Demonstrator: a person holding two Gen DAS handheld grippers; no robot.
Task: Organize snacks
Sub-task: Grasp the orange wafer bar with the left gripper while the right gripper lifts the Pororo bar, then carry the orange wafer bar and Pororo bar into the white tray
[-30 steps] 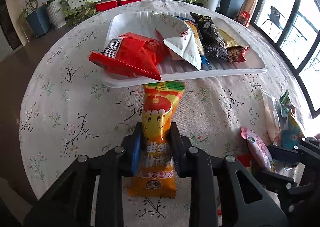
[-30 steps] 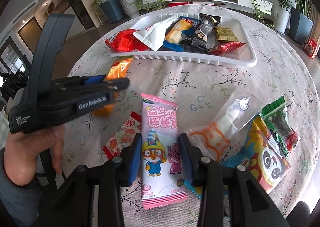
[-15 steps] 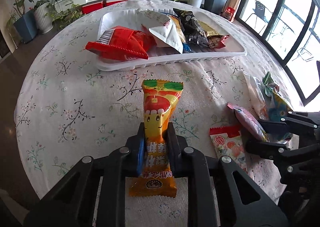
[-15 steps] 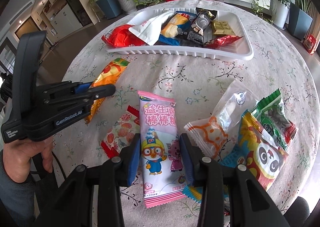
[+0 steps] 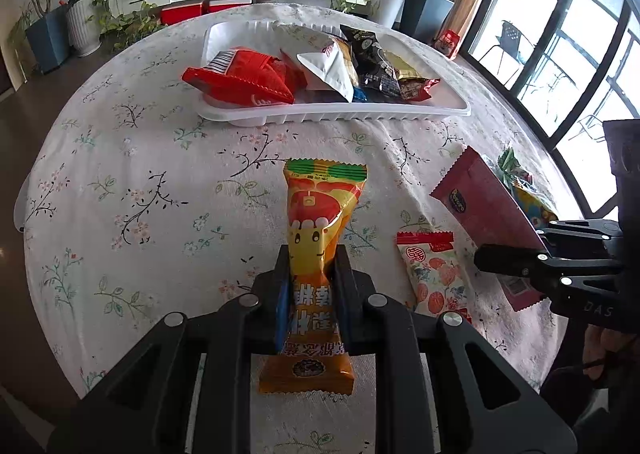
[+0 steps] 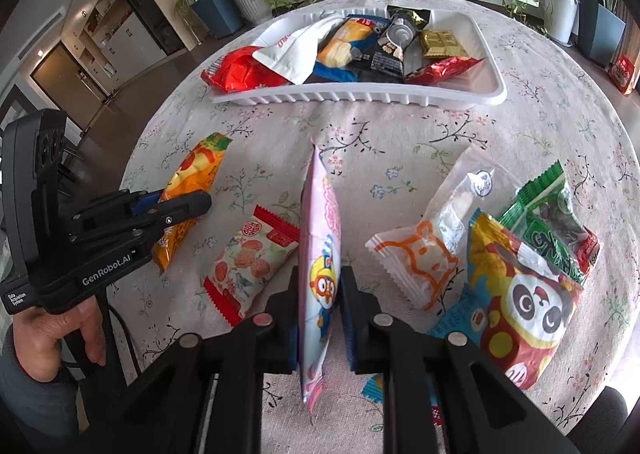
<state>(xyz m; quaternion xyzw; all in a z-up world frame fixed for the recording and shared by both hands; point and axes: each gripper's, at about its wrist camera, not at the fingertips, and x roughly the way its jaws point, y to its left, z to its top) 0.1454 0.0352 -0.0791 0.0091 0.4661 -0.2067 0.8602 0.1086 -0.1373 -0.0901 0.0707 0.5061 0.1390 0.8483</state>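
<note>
Now both hand-held grippers are clamped on snack packets above the round worktop (image 5: 132, 182) with its floral cloth. The left gripper (image 5: 312, 286) has its jaws pressed against the sides of a long orange and yellow wrapper with a cartoon face (image 5: 320, 238), which sticks forward between them and hangs past them toward the camera. The right gripper (image 6: 320, 294) has just been closing its jaws, and they now pinch a pink packet printed with a cartoon penguin (image 6: 320, 254), turned edge-on and upright between the pads; whether its lower end touches the cloth is hard to judge. A small red-ended packet with an orange fruit print (image 6: 248, 266) lies flat on the cloth between the two grippers. To the right of the pink packet lie a clear white packet with an orange outline drawing (image 6: 432, 250), a green foil packet (image 6: 552, 222) and a colourful panda packet (image 6: 520, 294), overlapping one another. Farther back sits the white plastic tray (image 6: 360, 97), holding several packets piled together.
</note>
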